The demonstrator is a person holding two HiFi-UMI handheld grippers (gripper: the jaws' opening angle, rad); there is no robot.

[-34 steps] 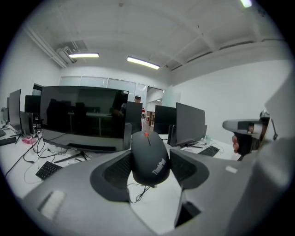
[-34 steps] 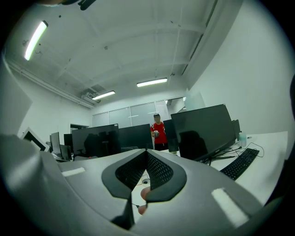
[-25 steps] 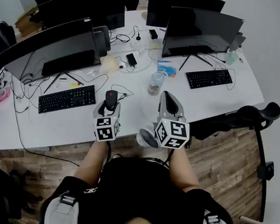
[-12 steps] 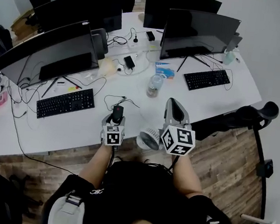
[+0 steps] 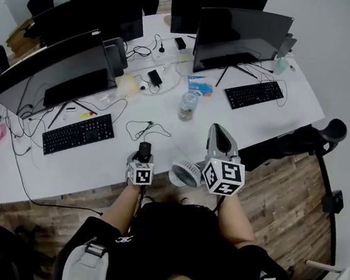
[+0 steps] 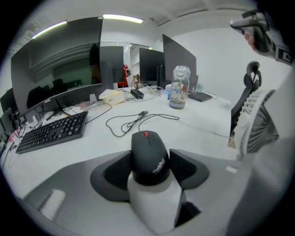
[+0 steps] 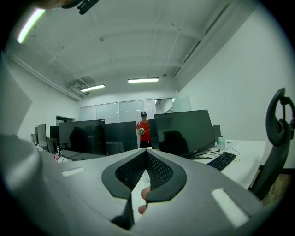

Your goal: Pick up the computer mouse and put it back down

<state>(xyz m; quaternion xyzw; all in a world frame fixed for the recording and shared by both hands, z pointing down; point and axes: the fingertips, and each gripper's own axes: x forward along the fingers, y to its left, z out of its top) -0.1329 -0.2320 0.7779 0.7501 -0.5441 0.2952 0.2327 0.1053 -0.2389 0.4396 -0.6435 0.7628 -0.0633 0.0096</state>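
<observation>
Gripping the black computer mouse (image 6: 150, 156) in the left gripper (image 5: 142, 158), jaws spread wide and pressing on both its sides. Holding it by the front edge of the white desk (image 5: 89, 167), seemingly lifted clear of the surface, with its cable (image 6: 134, 121) trailing in loops across the desk beside the keyboard (image 5: 78, 134). Pointing the right gripper (image 5: 220, 131) out past a small white fan (image 5: 186, 172), jaws closed together on nothing

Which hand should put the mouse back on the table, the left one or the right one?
Left. The left gripper grips the mouse between its jaws. The right gripper is shut, empty, and aimed off at the monitors.
</observation>
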